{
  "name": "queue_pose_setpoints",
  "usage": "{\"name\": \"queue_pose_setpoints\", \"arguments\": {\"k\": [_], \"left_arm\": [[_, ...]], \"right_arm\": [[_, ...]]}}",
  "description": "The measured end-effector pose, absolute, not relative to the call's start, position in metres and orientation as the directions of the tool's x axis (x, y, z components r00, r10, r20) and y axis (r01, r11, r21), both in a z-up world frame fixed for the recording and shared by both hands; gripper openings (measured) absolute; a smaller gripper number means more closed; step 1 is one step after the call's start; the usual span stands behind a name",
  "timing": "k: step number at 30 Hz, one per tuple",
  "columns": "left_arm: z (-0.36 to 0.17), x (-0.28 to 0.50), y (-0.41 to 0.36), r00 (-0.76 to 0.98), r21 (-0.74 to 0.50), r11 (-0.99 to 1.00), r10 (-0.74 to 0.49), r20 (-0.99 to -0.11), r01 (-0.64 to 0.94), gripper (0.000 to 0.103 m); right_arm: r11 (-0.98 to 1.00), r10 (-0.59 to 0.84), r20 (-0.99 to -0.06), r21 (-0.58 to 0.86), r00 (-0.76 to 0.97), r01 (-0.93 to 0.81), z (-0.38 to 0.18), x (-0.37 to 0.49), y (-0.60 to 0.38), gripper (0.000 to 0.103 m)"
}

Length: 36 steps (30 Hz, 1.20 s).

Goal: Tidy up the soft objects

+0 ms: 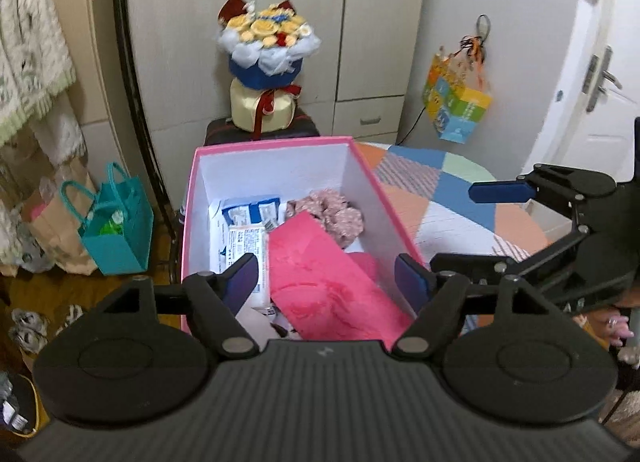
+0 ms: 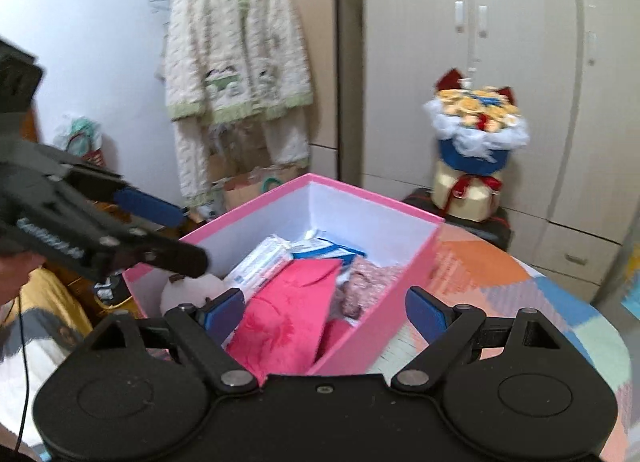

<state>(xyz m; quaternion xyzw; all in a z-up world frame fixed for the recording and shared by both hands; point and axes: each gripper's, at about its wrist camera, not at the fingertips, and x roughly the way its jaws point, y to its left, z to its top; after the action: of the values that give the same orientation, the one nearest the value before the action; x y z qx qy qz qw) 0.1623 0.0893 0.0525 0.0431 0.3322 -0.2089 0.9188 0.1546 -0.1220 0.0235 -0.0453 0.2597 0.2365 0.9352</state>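
With both the left gripper (image 1: pixel 326 280) and the right gripper (image 2: pixel 325 312) spread apart and holding nothing, I would tuck the one pink cloth (image 1: pixel 320 274) flat in the one pink box (image 1: pixel 276 141), beside one flowery cloth (image 1: pixel 332 214) at 12 o'clock and about two white packets (image 1: pixel 248 230) at 10 o'clock.

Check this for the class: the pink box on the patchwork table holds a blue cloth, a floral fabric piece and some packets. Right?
One error: the cloth in the pink box is pink, not blue, as the left wrist view shows. The floral fabric piece, packets and patchwork table are right.
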Motion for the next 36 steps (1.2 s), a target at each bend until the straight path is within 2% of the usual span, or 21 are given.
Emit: {"name": "queue_pose_setpoints", "arguments": {"k": [3,4,9,10,11,15,18,23,30,36], "left_arm": [[0.060,0.145,0.087,0.698,-0.071,0.902,-0.377,-0.609,0.425,0.099],[0.062,0.139,0.087,0.709,-0.073,0.905,-0.375,-0.598,0.418,0.101],[0.059,0.111,0.073,0.734,0.014,0.916,-0.313,-0.603,0.402,0.101],[0.057,0.107,0.069,0.727,0.025,0.919,-0.295,-0.620,0.394,0.101],[0.056,0.104,0.066,0.723,0.032,0.923,-0.277,-0.633,0.382,0.101],[0.052,0.090,0.056,0.717,0.107,0.938,-0.175,-0.674,0.329,0.101],[0.051,0.071,0.054,0.751,0.129,0.938,-0.171,-0.637,0.323,0.101],[0.049,0.050,0.057,0.780,0.074,0.951,-0.199,-0.593,0.299,0.101],[0.043,0.027,0.043,0.885,0.151,0.969,-0.106,-0.454,0.194,0.101],[0.035,0.024,0.043,0.895,0.093,0.982,-0.109,-0.432,0.165,0.101]], "right_arm": [[0.904,0.388,-0.498,0.040,0.776,-0.427,0.030,0.142,-0.132,0.092],[0.909,0.377,-0.496,0.038,0.782,-0.414,0.032,0.137,-0.134,0.092],[0.928,0.336,-0.507,0.034,0.794,-0.372,0.039,0.114,-0.148,0.094],[0.934,0.316,-0.518,0.022,0.795,-0.357,0.039,0.109,-0.148,0.101],[0.939,0.300,-0.523,0.013,0.798,-0.345,0.038,0.105,-0.149,0.103],[0.960,0.239,-0.539,0.004,0.808,-0.281,0.037,0.083,-0.153,0.103],[0.966,0.228,-0.522,0.018,0.822,-0.257,0.037,0.063,-0.160,0.103],[0.972,0.225,-0.498,0.053,0.837,-0.229,0.035,0.037,-0.171,0.103],[0.984,0.181,-0.469,0.085,0.864,-0.160,0.027,0.014,-0.179,0.103],[0.995,0.095,-0.430,0.037,0.898,-0.087,0.022,-0.006,-0.179,0.103]]}}
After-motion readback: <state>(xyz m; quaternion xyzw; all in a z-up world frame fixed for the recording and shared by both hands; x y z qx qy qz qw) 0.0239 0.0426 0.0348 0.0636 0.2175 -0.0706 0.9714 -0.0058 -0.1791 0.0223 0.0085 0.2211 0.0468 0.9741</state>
